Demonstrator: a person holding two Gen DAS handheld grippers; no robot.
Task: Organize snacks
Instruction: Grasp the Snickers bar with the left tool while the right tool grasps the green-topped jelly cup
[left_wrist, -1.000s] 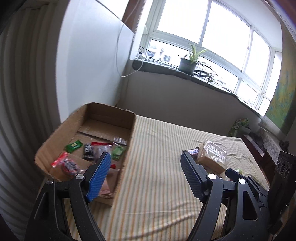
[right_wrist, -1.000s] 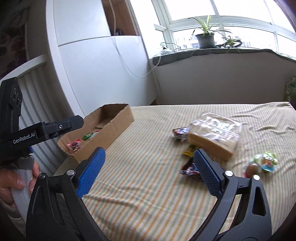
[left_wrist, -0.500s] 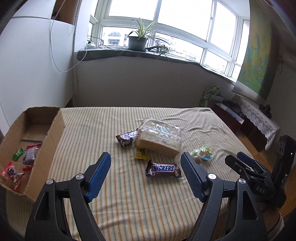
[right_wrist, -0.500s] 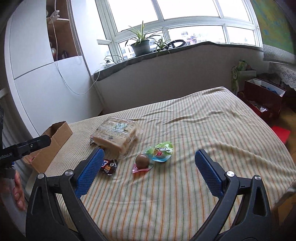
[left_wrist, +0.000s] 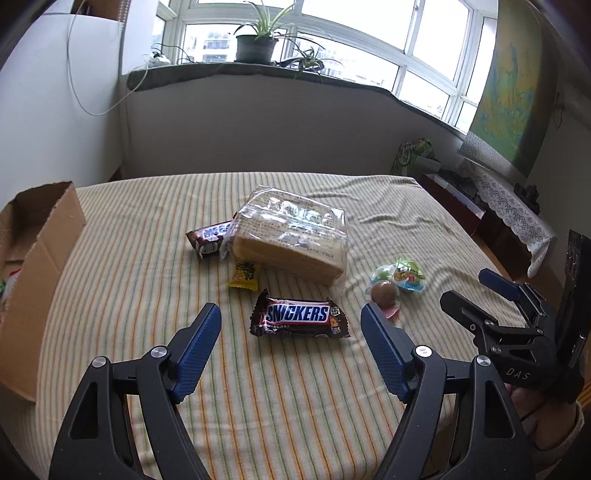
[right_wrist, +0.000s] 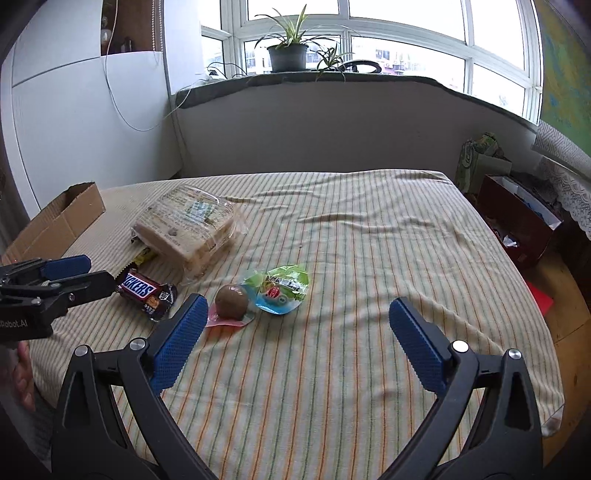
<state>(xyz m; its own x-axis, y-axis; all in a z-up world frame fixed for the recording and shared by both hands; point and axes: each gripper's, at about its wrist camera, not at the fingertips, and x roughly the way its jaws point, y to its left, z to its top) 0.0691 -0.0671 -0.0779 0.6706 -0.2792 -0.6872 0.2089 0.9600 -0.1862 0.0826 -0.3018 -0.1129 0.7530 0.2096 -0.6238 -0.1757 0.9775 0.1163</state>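
At the far left, a cardboard box (left_wrist: 40, 251) sits on the edge of the striped bed (left_wrist: 147, 258), well apart from my jaws. My left gripper (left_wrist: 290, 326) hangs above the bed with its jaws spread wide and holding nothing. The Snickers bar (left_wrist: 299, 315) lies flat between them and just ahead of the tips, touching neither pad. Beyond it a small yellow packet (left_wrist: 243, 275) lies against the front of a bagged loaf of bread (left_wrist: 291, 236), and a second chocolate bar (left_wrist: 208, 236) pokes out from the loaf's left side.

Further right, a brown chocolate ball (right_wrist: 231, 301) rests on a pink wrapper just ahead of the left pad of my right gripper (right_wrist: 295, 314). A green and blue packet (right_wrist: 282, 288) lies beside the ball, ahead of the gap between my right jaws and toward their left side. Those jaws are also spread wide and hold nothing; only bare striped cloth lies between the pads. The right pad stands well apart from any snack.
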